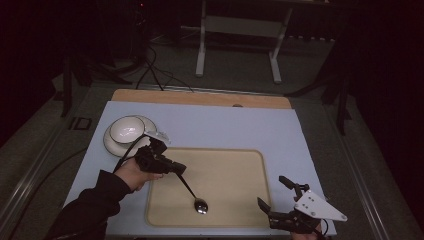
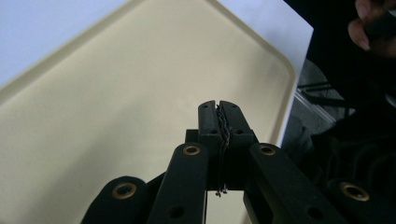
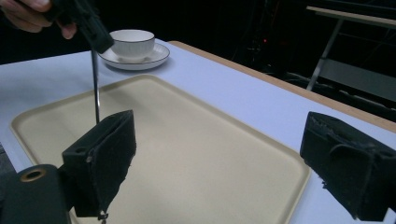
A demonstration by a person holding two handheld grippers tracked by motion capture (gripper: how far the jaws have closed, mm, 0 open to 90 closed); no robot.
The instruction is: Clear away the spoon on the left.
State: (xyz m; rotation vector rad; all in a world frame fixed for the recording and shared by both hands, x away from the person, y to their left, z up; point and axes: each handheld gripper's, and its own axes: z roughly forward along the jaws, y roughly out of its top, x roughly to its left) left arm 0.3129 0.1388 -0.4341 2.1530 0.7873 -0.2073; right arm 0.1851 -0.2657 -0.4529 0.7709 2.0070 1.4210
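A metal spoon (image 1: pixel 194 195) hangs with its handle up and its bowl resting on the beige tray (image 1: pixel 230 165). My left gripper (image 1: pixel 177 169) is shut on the top of the spoon's handle. In the left gripper view the jaws (image 2: pixel 219 109) are pressed together over the tray (image 2: pixel 116 93), with the thin edge of the handle (image 2: pixel 223 135) between the pads. My right gripper (image 1: pixel 271 190) is open near the tray's front right corner with nothing in it. The right gripper view has its two pads wide apart (image 3: pixel 219 158), and past them the spoon handle (image 3: pixel 96 93) stands upright under the left gripper (image 3: pixel 95 30).
A white cup (image 1: pixel 127 129) sits on a white saucer (image 1: pixel 112 142) at the table's left, behind the left hand; both also appear in the right gripper view, cup (image 3: pixel 134 43) and saucer (image 3: pixel 154 58). A pale blue mat (image 1: pixel 225 125) covers the table. A wooden strip (image 1: pixel 200 97) runs along the far edge.
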